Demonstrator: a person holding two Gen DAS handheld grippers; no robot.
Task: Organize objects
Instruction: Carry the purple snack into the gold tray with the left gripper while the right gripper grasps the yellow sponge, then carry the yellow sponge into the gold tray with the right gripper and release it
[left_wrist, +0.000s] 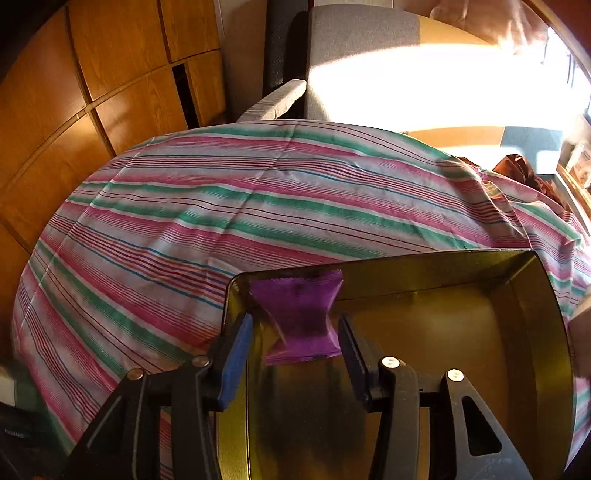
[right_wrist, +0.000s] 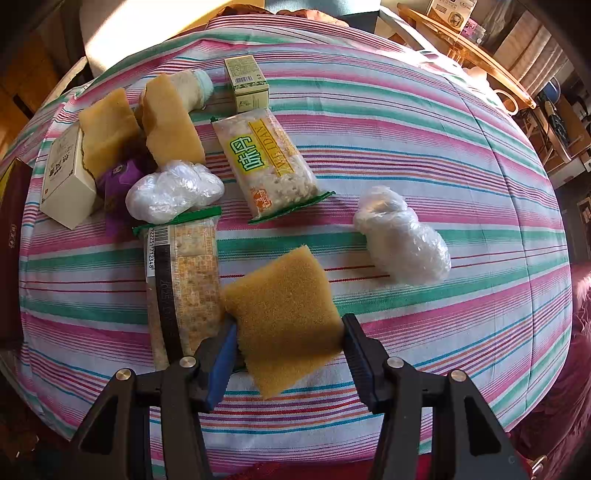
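Your left gripper (left_wrist: 295, 347) hangs over the near left corner of the gold tin box (left_wrist: 546, 295), and the purple sachet (left_wrist: 301, 317) sits between its fingers. The jaws look a little wider than the packet, with a gap on the left side, so I cannot tell whether you are pinching it or letting it drop. Holding it above the tin's open interior makes sense: the box is the likely collecting place, and a release here should land the sachet inside rather than on the striped tablecloth (left_wrist: 184, 221).

Your right gripper (right_wrist: 288, 343) is clamped on a yellow sponge (right_wrist: 284, 314), both jaws pressing its edges so that it tilts up off the cloth. That grip across the soft middle keeps it from slipping.

Beyond it, the unsorted things lie on the table: a rice cracker packet (right_wrist: 184, 280) just beside the sponge, a second cracker packet (right_wrist: 266, 162) farther off, two clear plastic bundles (right_wrist: 402, 240) (right_wrist: 173, 192), two more sponges (right_wrist: 107, 129) (right_wrist: 170, 125), a white carton (right_wrist: 66, 181), another purple sachet (right_wrist: 122, 177) and a small green box (right_wrist: 245, 83).
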